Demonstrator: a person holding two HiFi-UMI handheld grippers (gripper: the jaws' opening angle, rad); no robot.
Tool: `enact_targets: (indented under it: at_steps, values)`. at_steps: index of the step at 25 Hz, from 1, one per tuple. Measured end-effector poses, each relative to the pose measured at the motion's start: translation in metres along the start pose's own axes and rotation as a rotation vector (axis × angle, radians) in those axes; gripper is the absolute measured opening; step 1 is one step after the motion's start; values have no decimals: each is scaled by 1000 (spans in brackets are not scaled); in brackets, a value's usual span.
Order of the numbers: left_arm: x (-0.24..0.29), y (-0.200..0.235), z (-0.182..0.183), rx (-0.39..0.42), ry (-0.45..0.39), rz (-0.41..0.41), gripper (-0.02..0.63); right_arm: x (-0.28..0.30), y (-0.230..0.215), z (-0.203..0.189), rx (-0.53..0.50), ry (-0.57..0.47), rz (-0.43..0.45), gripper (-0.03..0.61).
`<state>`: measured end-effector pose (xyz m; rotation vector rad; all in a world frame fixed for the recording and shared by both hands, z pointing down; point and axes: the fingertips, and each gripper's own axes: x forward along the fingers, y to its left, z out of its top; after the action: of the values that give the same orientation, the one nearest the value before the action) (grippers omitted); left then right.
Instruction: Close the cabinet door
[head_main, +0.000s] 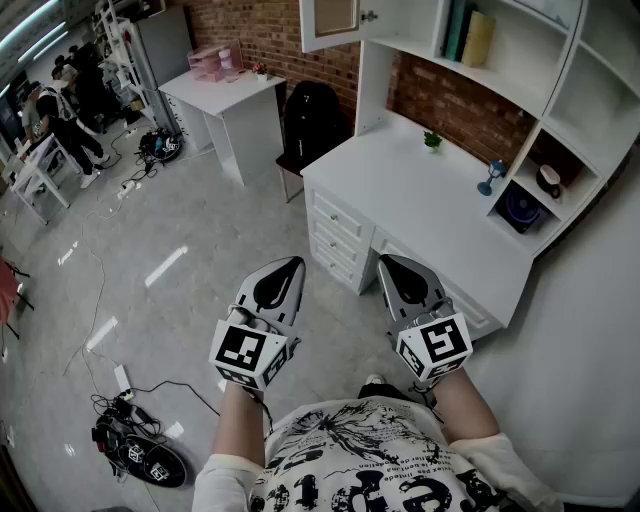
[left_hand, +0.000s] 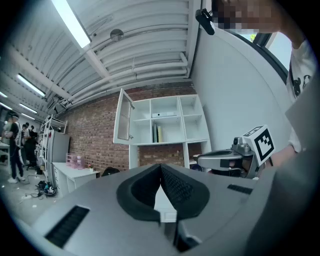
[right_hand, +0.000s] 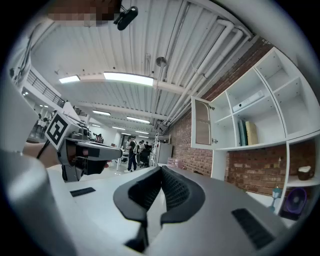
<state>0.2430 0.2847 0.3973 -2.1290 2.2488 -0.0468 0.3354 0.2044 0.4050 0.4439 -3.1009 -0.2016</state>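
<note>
Currently left claw (head_main: 292, 264) closed on nothing, cabinet door (head_main: 330, 22) swung open high above the left end of the surface (head_main: 362, 172), right claw (head_main: 389, 264) likewise closed empty: risk is a blunt tip skidding off the door edge mid-push, leaving it ajar.

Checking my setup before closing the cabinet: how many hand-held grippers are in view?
2. The left hand-held gripper is low centre-left in the head view; the right hand-held gripper is beside it, to its right. Both are shut and empty.
</note>
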Motion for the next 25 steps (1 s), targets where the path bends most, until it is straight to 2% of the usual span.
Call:
enact_targets:
  at_steps: [13,14,15,16,19,25]
  values:
    - [-3,28,-7,-31,-12,5,14,32,12,-2,4,8,1,14]
    - [0,32,-5,-37,-21,16,30,36,11,-2,5,13,-1,14]
    - [4,37,-3,-40,-35,29,157,41,9,-3,7,19,-2,14]
    - [7,43,-1,-38,-51,43,338,46,7,-4,10,23,-3,15]
    - [14,63,3,-33,-81,92,364,62,1,-8,30,30,5,15]
    - [58,112,-9,-17,-42,116,365,122,-25,-21,52,40,32,15]
